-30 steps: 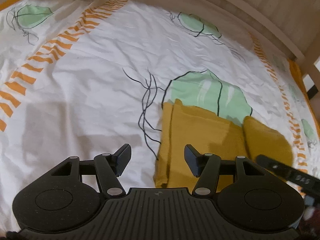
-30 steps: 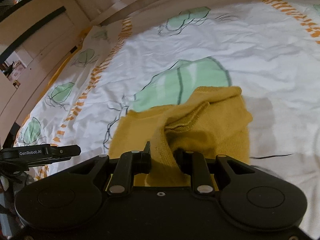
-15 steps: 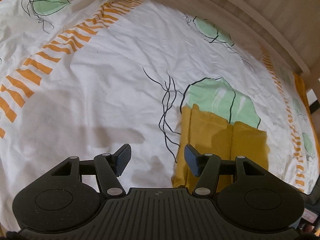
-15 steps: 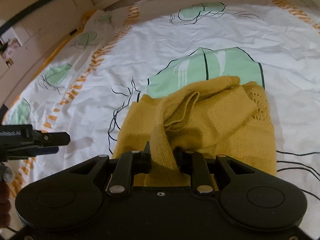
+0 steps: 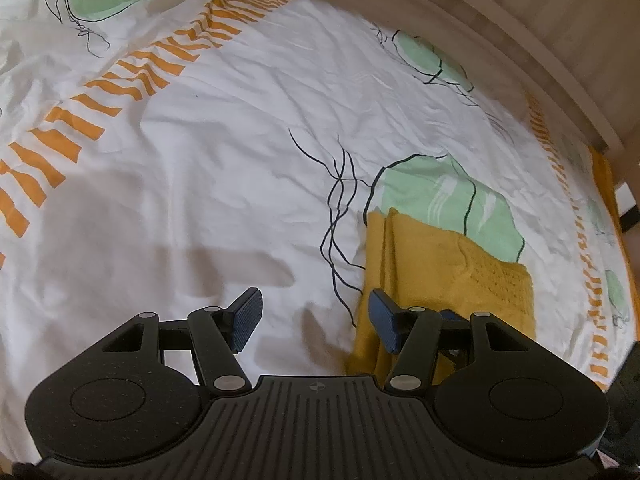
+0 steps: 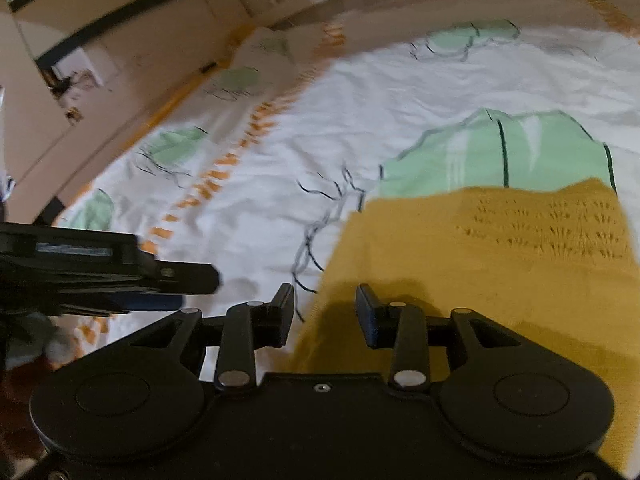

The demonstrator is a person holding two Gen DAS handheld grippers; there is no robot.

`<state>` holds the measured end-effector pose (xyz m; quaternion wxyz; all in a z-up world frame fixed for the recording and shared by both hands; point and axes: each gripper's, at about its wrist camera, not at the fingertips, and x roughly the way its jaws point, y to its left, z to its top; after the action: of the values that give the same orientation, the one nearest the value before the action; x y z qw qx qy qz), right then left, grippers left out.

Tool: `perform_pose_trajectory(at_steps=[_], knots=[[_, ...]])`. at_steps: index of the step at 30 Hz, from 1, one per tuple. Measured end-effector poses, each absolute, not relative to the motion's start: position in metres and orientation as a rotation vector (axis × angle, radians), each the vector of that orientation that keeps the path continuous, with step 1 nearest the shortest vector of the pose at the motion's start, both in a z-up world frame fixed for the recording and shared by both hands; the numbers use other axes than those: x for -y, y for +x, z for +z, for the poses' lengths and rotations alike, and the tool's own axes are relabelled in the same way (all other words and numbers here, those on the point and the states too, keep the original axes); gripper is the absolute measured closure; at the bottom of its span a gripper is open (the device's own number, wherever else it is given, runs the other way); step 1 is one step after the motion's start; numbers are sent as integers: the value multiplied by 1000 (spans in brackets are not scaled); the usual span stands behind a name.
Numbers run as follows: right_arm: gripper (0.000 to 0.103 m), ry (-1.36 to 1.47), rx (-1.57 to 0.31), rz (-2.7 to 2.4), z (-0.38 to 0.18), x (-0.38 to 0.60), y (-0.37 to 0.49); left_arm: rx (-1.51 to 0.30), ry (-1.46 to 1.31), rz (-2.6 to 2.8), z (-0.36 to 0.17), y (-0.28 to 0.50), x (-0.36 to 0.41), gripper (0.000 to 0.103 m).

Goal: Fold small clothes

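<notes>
- A mustard-yellow knitted garment (image 6: 492,264), folded into a flat rectangle, lies on the bed, partly over a large pale green leaf print (image 6: 496,148)
- The bed carries a white bed sheet (image 5: 224,168) with orange dashed stripes (image 5: 120,88), thin black line drawings and more green leaves
- In the left wrist view the garment (image 5: 436,276) shows a long fold line near its left edge, and an openwork knit pattern on its far right part
- The right hand-held gripper (image 6: 325,312) has just been opening its jaws; they now stand apart with a clear gap, and nothing is clamped between the dark pads
- The right gripper hangs over the near left edge of the garment; the cloth lies below the gap and below the right finger (image 6: 370,314), and it looks free of both pads
- The left hand-held gripper (image 5: 316,318) is wide open and holds nothing; its left finger (image 5: 246,318) is over bare sheet, its right finger over the left edge of the garment
- In the right wrist view the left gripper (image 6: 120,272) appears as a dark blurred shape at the left, near the garment but apart from it
- A light wooden bed frame (image 5: 500,44) runs along the far side of the sheet
- The right wrist view is blurred at the far left, so the small things there I cannot tell
</notes>
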<state>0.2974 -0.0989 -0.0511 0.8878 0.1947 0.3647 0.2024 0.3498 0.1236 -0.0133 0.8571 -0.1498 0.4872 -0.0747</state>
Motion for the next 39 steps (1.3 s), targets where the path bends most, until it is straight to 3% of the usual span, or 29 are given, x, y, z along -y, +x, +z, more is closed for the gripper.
perform_pose_trajectory(at_steps=[2, 6, 9, 18, 29, 31, 34, 35, 36, 39], knots=[[56, 393, -728, 426, -44, 103, 290, -1024, -314, -162, -14, 350, -123, 46], [43, 322, -674, 408, -31, 115, 268, -1026, -304, -179, -14, 351, -118, 46], [41, 227, -667, 416, -30, 114, 249, -1031, -285, -193, -16, 352, -110, 46], [41, -36, -643, 534, -51, 67, 186, -1062, -272, -279, -23, 350, -87, 46], [43, -172, -615, 540, -63, 45, 186, -1090, -259, -374, -33, 354, -62, 46], [48, -174, -609, 540, -64, 45, 186, -1098, -281, -381, -37, 357, -61, 46], [67, -179, -616, 548, -66, 45, 186, -1117, -324, -393, -44, 362, -60, 46], [84, -175, -619, 547, -66, 47, 184, -1126, -337, -402, -47, 364, -60, 46], [89, -169, -620, 542, -66, 48, 185, -1133, -347, -409, -49, 365, -59, 46], [91, -119, -614, 534, -63, 54, 184, -1142, -366, -415, -51, 366, -55, 47]])
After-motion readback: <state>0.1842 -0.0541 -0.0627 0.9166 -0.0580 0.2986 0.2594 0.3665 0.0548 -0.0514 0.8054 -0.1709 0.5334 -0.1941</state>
